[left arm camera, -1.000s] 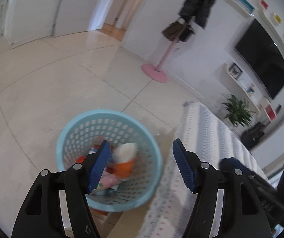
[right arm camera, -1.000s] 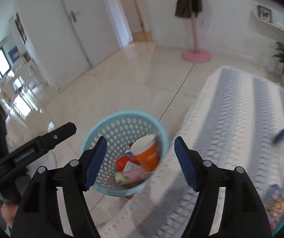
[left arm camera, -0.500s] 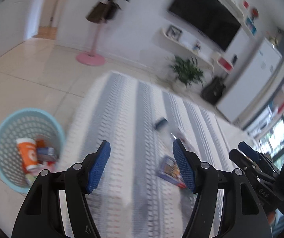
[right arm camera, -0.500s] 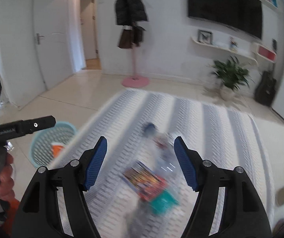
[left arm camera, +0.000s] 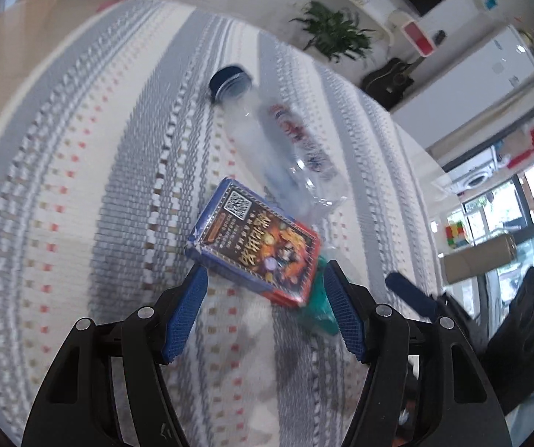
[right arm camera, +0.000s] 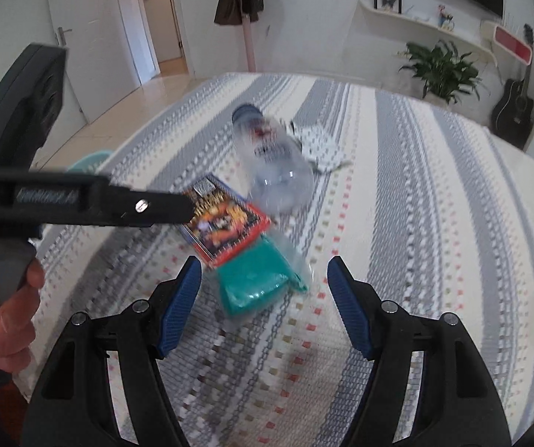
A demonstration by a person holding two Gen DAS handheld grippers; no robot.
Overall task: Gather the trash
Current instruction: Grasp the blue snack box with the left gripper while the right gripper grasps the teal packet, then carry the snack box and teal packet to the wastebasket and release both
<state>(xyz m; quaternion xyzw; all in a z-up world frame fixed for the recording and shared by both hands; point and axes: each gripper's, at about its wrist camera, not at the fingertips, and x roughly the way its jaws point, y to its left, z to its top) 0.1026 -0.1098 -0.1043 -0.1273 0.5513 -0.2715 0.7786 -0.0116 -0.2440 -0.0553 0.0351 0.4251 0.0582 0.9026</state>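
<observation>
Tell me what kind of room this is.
Most likely a home living room: a striped woven rug covers the floor, with a wall shelf, potted plant and guitar behind.

I see a potted plant (right arm camera: 440,69) at one o'clock, a guitar (right arm camera: 513,106) right of it, a striped rug (right arm camera: 434,193) underneath.

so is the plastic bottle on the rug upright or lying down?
Lying down. The clear bottle rests on its side along the striped rug, dark cap pointing away from the left gripper.
</observation>
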